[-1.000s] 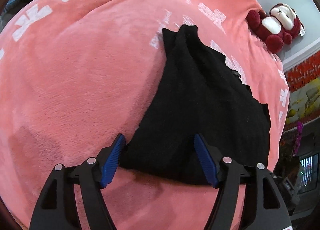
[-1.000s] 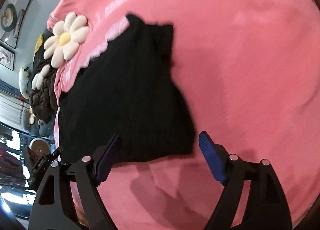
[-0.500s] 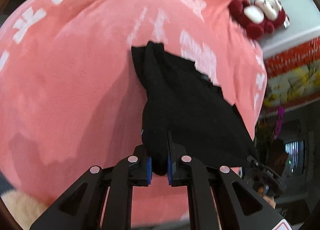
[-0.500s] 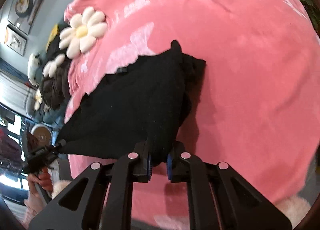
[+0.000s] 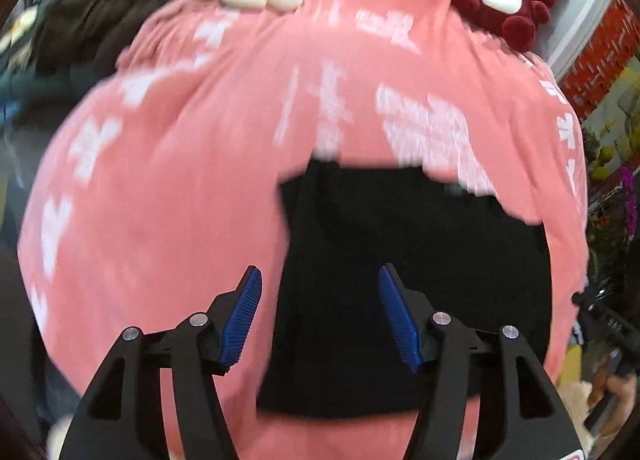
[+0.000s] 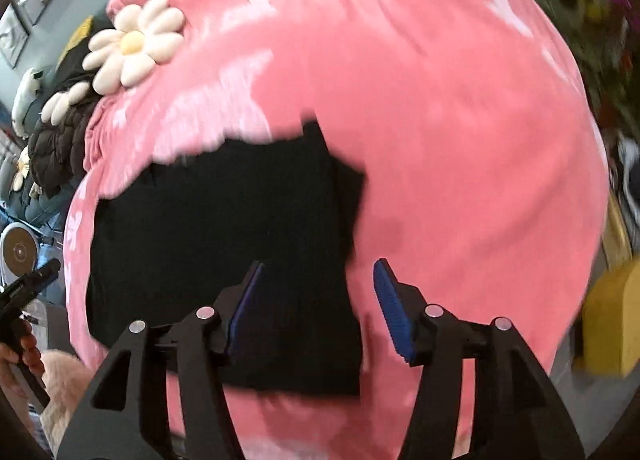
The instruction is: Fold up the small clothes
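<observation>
Black garment (image 5: 400,280) lay flat on pink blanket (image 5: 180,200). Left tongs (image 5: 320,316) and right tongs (image 6: 316,308) were opening, empty above it. Advice: clear fabric fully, check edges align before regrasping.

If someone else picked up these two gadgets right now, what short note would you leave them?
Left hand-held gripper: jaws opening, nothing pinched; it hangs above the black garment.
Right hand-held gripper: jaws opening too, empty, over the garment's right edge.
Garment: lies folded into a rough rectangle on the pink blanket, touched by neither gripper.
Done: one fold appears laid down.
Left: probably another fold to make it smaller, then tidy the edges.
</observation>
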Demonstrator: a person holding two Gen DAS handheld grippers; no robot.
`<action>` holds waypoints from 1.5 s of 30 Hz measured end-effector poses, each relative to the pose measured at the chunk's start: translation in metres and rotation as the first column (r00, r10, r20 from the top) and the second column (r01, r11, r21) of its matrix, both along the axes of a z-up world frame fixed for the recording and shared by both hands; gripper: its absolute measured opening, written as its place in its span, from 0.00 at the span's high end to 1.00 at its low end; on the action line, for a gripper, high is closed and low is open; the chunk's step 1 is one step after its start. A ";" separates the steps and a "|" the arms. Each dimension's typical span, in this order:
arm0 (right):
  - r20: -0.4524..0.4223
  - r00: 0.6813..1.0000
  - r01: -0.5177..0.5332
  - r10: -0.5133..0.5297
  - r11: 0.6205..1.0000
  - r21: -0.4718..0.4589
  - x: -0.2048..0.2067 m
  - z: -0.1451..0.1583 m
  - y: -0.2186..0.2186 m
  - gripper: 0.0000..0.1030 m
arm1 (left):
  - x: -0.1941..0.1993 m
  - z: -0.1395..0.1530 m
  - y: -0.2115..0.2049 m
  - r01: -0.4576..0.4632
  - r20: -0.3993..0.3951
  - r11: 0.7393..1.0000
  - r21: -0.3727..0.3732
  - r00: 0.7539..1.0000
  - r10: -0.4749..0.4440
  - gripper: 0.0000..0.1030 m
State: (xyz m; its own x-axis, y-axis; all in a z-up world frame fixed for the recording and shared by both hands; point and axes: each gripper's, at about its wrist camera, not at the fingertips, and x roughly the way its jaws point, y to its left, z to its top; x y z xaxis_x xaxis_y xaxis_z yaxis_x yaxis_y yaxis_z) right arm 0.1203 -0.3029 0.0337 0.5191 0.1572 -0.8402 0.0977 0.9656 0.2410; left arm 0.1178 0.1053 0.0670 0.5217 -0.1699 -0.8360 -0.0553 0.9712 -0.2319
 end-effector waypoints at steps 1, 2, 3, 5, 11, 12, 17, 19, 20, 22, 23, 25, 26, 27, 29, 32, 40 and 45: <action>-0.003 1.000 0.002 -0.002 1.000 0.002 0.016 -0.005 0.000 0.47 | 0.013 0.000 -0.002 0.000 -0.002 1.000 0.007 1.000 0.000 0.43; -0.008 1.000 0.004 -0.004 1.000 0.008 0.029 -0.011 0.001 0.47 | 0.029 -0.004 -0.004 -0.004 -0.011 1.000 -0.001 1.000 0.004 0.43; -0.016 1.000 0.005 -0.005 1.000 0.015 0.042 -0.016 0.003 0.47 | 0.040 -0.009 -0.006 -0.006 -0.019 1.000 -0.018 1.000 0.005 0.43; -0.042 0.999 0.002 -0.002 1.000 0.009 0.070 -0.035 0.005 0.47 | 0.062 -0.026 -0.012 -0.017 -0.055 1.000 -0.025 0.998 0.016 0.43; 0.047 0.998 0.030 -0.031 0.999 0.021 0.077 -0.023 -0.002 0.98 | 0.084 -0.062 -0.017 0.006 -0.100 0.994 0.108 0.995 0.005 0.58; 0.034 0.998 0.045 -0.045 0.999 0.007 0.079 -0.029 -0.008 0.98 | 0.085 -0.066 -0.015 -0.006 -0.106 0.993 0.119 0.994 0.018 0.59; -0.052 0.990 0.132 -0.130 0.991 0.037 0.080 -0.059 -0.030 0.93 | 0.099 -0.080 0.015 -0.143 -0.132 0.990 -0.003 0.981 0.141 0.53; 0.018 0.989 0.149 -0.149 0.988 0.034 0.064 -0.040 -0.022 0.92 | 0.094 -0.070 0.023 -0.159 -0.115 0.987 -0.025 0.981 0.155 0.53; 0.065 0.988 0.139 -0.142 0.989 0.048 0.052 -0.028 -0.015 0.92 | 0.087 -0.061 0.026 -0.156 -0.095 0.987 -0.024 0.984 0.153 0.53; 0.095 0.994 0.052 -0.060 0.995 0.084 0.038 -0.013 0.008 0.92 | 0.073 -0.049 0.028 -0.142 -0.056 0.990 -0.020 0.988 0.141 0.53; 0.096 0.995 0.004 -0.013 0.995 0.098 0.035 -0.011 0.021 0.92 | 0.060 -0.043 0.028 -0.127 -0.036 0.992 -0.023 0.991 0.126 0.52; 0.063 0.985 -0.165 0.158 0.976 0.139 0.031 -0.010 0.069 0.92 | 0.036 -0.036 0.022 -0.094 -0.023 0.995 -0.014 0.995 0.094 0.49; 0.047 0.975 -0.222 0.217 0.963 0.153 0.031 -0.012 0.086 0.92 | 0.026 -0.036 0.019 -0.076 -0.019 0.997 -0.011 0.997 0.075 0.49; 0.032 0.955 -0.298 0.297 0.941 0.159 0.032 -0.016 0.117 0.92 | 0.013 -0.036 0.014 -0.048 -0.014 0.999 -0.003 0.999 0.048 0.49; -0.007 0.916 -0.396 0.401 0.907 0.144 0.041 -0.025 0.163 0.92 | -0.009 -0.037 0.004 -0.002 0.002 1.000 0.001 1.000 0.002 0.47; -0.065 0.851 -0.511 0.522 0.849 0.134 0.057 -0.045 0.223 0.92 | -0.032 -0.049 -0.008 0.047 -0.013 0.998 -0.030 0.999 -0.047 0.43; -0.052 0.941 -0.335 0.335 0.942 0.017 0.134 -0.034 0.212 0.94 | -0.046 -0.100 -0.022 0.084 -0.132 0.995 0.057 0.988 -0.076 0.41; -0.080 0.873 -0.478 0.482 0.876 0.059 0.124 -0.033 0.244 0.94 | -0.043 -0.104 -0.016 0.066 -0.134 0.998 0.010 0.989 -0.064 0.39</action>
State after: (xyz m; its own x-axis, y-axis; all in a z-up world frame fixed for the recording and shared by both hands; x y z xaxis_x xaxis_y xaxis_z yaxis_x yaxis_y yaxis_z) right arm 0.2443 -0.0584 0.0011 0.2953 0.3992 -0.8680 -0.3527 0.8899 0.2892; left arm 0.0745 0.0890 -0.0369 0.3930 -0.1874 -0.9002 -0.0213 0.9769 -0.2127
